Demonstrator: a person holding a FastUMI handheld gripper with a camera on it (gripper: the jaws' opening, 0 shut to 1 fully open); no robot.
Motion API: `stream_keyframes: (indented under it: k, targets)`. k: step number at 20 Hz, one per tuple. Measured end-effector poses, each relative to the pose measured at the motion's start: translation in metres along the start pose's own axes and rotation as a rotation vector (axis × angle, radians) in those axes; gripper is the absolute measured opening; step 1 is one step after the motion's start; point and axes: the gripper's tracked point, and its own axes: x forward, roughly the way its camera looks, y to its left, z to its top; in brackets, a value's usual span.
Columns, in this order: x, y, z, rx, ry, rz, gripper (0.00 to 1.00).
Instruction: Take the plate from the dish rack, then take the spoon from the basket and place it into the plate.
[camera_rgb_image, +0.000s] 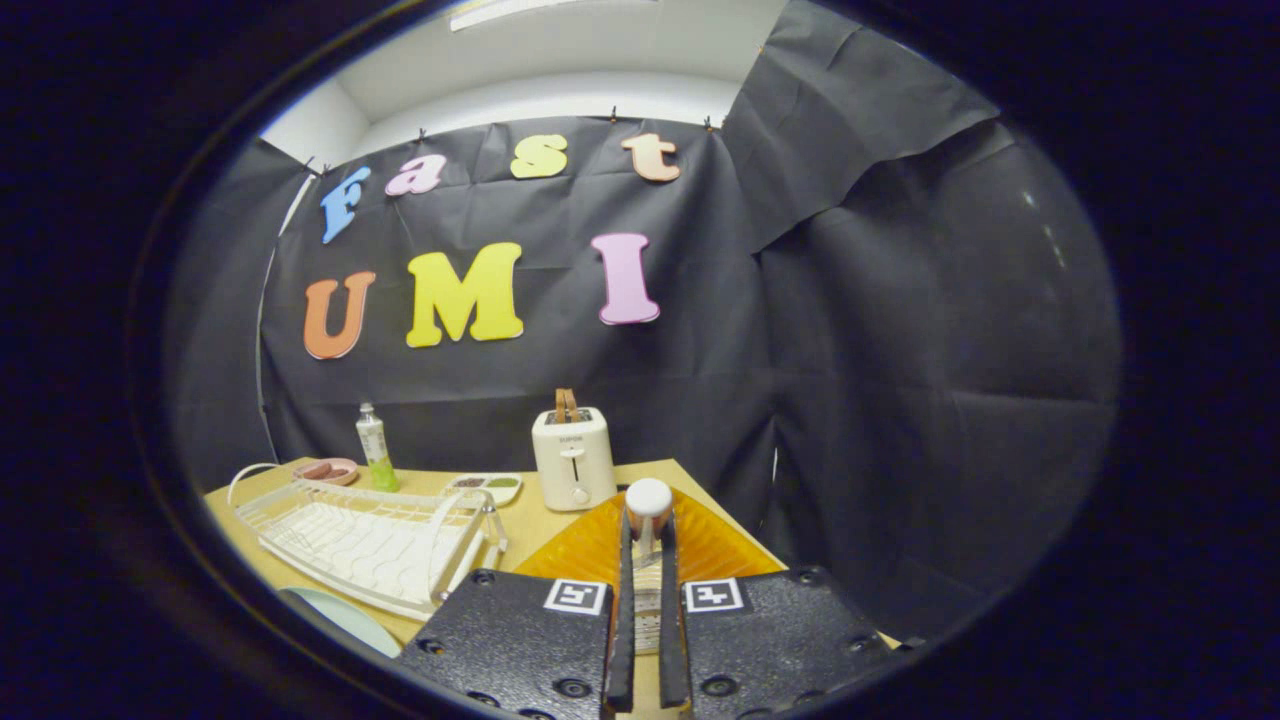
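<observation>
Spoon (648, 520) stood pinched upright between the gripper (647, 600) fingers, above the orange basket (590, 550). Light, stiff and slick, I judged; mid-handle suited. Plate (340, 615) lay beside the dish rack (370, 540).

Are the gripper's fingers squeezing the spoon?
Touching. In the gripper view, both fingers press on the spoon, its white end poking out above the orange basket.
</observation>
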Motion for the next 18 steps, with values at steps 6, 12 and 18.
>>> stream_keyframes:
  k: [6, 12, 18]
  targets:
    - [-0.060, 0.035, 0.048, 0.010, -0.047, 0.033, 0.15]
    - [-0.113, 0.085, 0.069, 0.068, -0.027, 0.155, 0.15]
    - [-0.138, 0.147, 0.033, 0.028, 0.029, 0.247, 0.15]
